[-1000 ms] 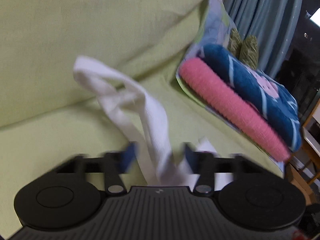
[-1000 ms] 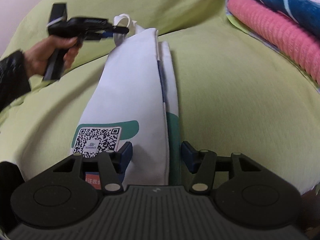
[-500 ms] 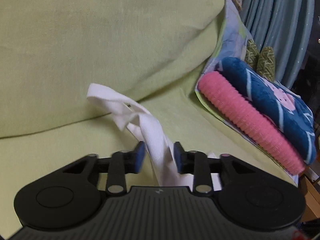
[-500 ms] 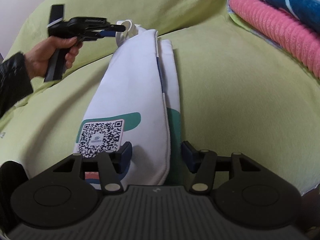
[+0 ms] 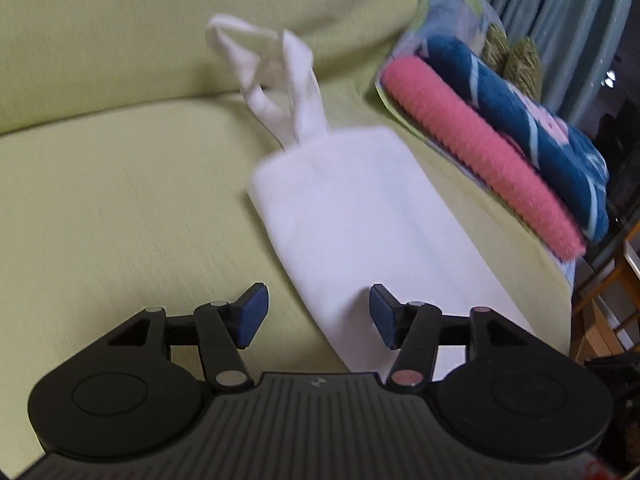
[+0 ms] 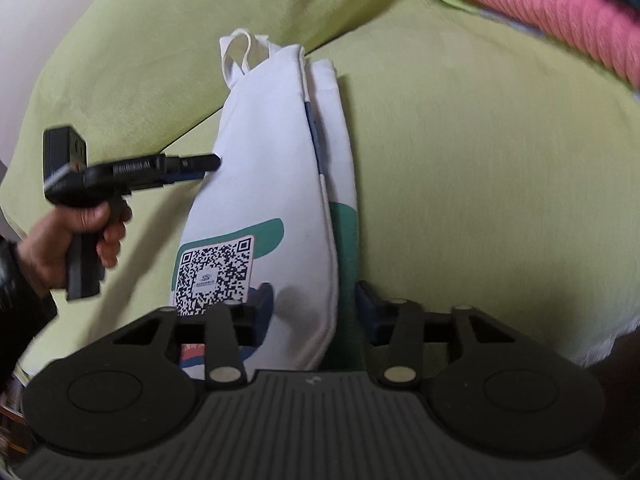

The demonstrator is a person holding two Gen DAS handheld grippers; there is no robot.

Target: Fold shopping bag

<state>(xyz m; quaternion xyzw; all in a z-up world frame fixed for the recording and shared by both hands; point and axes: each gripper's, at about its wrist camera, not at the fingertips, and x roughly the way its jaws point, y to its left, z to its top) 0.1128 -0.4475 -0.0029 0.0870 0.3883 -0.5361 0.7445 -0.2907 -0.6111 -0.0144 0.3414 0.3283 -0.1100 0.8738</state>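
A white shopping bag (image 5: pixel 352 208) lies folded lengthwise into a narrow strip on the green sofa seat (image 5: pixel 120 208). Its handles (image 5: pixel 272 68) rest loose against the backrest. My left gripper (image 5: pixel 318 316) is open above the bag's left edge, holding nothing. The right wrist view shows the bag (image 6: pixel 264 184) with a QR code print (image 6: pixel 216 272) and teal marking. My right gripper (image 6: pixel 314 312) is open, its fingers straddling the bag's near end. The left gripper (image 6: pixel 200 166), held in a hand (image 6: pixel 80 236), points at the bag's left edge.
A pink rolled towel (image 5: pixel 480 160) and a blue patterned towel (image 5: pixel 540 120) are stacked at the sofa's right end. Blue curtains (image 5: pixel 560 8) hang behind them. Wooden furniture (image 5: pixel 608 312) stands beyond the seat's right edge. The backrest (image 5: pixel 120 20) rises behind the bag.
My left gripper has let go of the handles, opened wide and drawn back along the bag. The handles now lie on the sofa. The right gripper kept its place at the near end.
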